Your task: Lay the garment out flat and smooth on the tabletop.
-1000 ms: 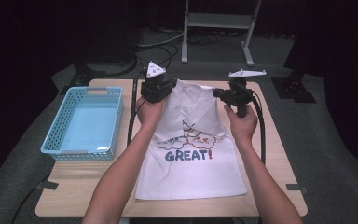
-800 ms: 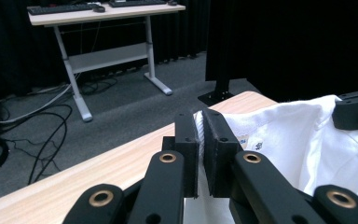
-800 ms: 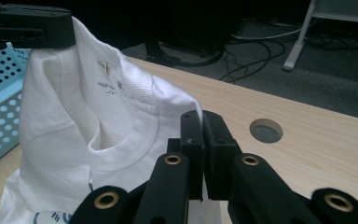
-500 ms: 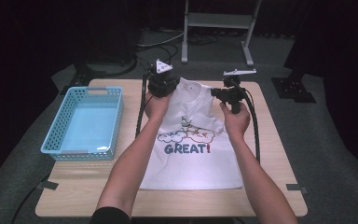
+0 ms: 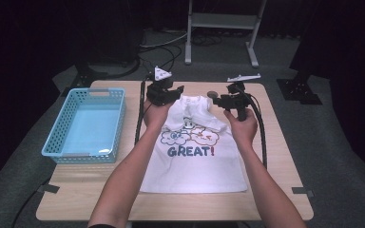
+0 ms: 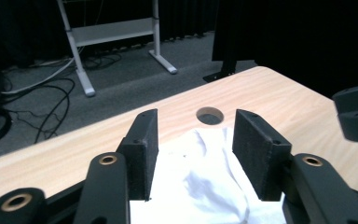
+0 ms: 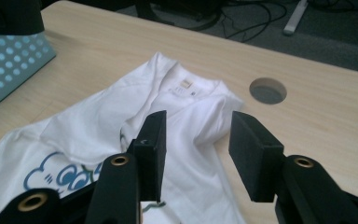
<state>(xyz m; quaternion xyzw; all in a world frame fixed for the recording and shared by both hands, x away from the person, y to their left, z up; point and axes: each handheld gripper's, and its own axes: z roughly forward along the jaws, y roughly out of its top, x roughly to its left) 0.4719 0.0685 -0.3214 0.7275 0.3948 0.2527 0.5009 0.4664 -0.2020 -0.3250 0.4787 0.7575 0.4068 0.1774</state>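
T-shirt (image 5: 195, 156): white, blue-outlined clouds, blue "GREAT" lettering, red exclamation mark | basket (image 5: 66, 147): light blue, perforated | table (image 5: 285, 156): pale wood grain | left gripper (image 6: 193, 144), right gripper (image 7: 196, 149): black jaws, brass-coloured rivets

There were one white printed cotton T-shirt (image 5: 196, 147), one light-blue perforated plastic basket (image 5: 86, 124), one pale wooden table (image 5: 275, 142) and two black two-jaw grippers.

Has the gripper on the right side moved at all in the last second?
Yes. The right gripper has slid left, away from the table's right edge and over the white T-shirt.
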